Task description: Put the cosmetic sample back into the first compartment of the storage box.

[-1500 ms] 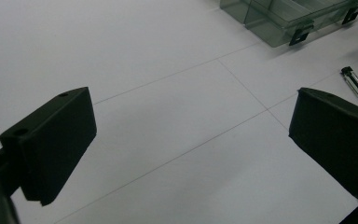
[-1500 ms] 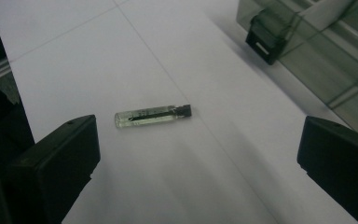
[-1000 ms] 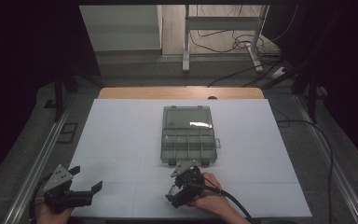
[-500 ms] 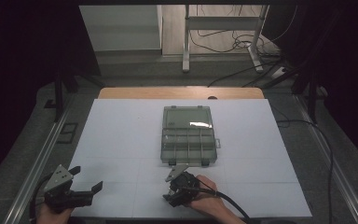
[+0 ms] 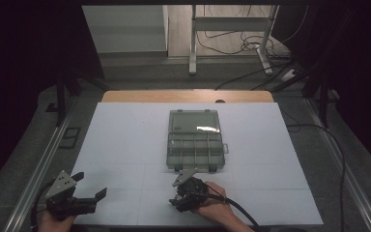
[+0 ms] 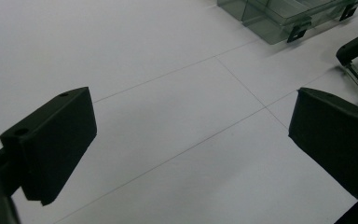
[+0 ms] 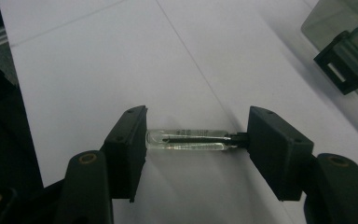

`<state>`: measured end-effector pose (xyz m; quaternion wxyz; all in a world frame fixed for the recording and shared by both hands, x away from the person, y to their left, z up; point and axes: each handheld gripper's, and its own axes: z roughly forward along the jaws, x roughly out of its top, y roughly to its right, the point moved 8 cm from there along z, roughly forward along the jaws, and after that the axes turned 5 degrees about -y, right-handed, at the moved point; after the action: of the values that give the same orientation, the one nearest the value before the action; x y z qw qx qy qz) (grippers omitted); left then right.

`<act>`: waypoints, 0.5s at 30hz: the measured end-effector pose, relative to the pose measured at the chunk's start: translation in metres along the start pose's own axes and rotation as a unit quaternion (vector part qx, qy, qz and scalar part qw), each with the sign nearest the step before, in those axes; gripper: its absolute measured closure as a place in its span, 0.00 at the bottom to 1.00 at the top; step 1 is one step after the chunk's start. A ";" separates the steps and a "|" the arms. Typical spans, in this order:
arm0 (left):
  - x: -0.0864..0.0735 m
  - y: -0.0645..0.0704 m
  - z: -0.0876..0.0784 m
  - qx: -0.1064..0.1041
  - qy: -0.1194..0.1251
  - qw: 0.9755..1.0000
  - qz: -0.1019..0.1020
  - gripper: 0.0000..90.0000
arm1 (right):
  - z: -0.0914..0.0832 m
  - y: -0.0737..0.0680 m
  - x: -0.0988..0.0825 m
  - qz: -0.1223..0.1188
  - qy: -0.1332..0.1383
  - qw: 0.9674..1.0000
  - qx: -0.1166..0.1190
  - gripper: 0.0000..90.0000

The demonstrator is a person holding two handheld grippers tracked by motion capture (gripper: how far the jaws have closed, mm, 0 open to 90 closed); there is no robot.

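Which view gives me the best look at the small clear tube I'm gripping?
The right gripper view: the clear tube lies crosswise, clamped end to end by the right gripper, its dark insert visible. In the high view the right gripper covers it. The left gripper view looks across the white table toward the compartment box.

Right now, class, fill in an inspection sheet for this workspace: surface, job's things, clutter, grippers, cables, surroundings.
Surface: white sheet with thin grid lines, over a wooden table.
Job's things: small clear tube with a dark insert, lying flat; clear compartment box with its lid open.
Clutter: nothing seen.
Grippers: right gripper clamped on the tube's two ends, jaws just closed; left gripper open, holding nothing.
Cables: black cable trailing from the right gripper.
Surroundings: dark; floor wires beyond the table.
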<state>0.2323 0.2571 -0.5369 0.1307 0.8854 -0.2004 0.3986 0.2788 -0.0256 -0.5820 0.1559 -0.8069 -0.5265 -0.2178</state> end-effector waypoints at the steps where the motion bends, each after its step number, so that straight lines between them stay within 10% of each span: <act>1: 0.000 0.000 0.000 -0.001 -0.001 1.000 0.001 0.02 | -0.001 0.000 0.000 0.000 0.001 1.000 0.000 0.44; 15: 0.000 0.004 0.001 -0.025 -0.005 1.000 0.015 0.02 | -0.015 0.010 0.007 0.016 0.024 1.000 0.008 0.44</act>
<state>0.2312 0.2530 -0.5370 0.1456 0.8807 -0.2238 0.3913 0.2873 -0.0311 -0.5655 0.1785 -0.8083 -0.5114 -0.2307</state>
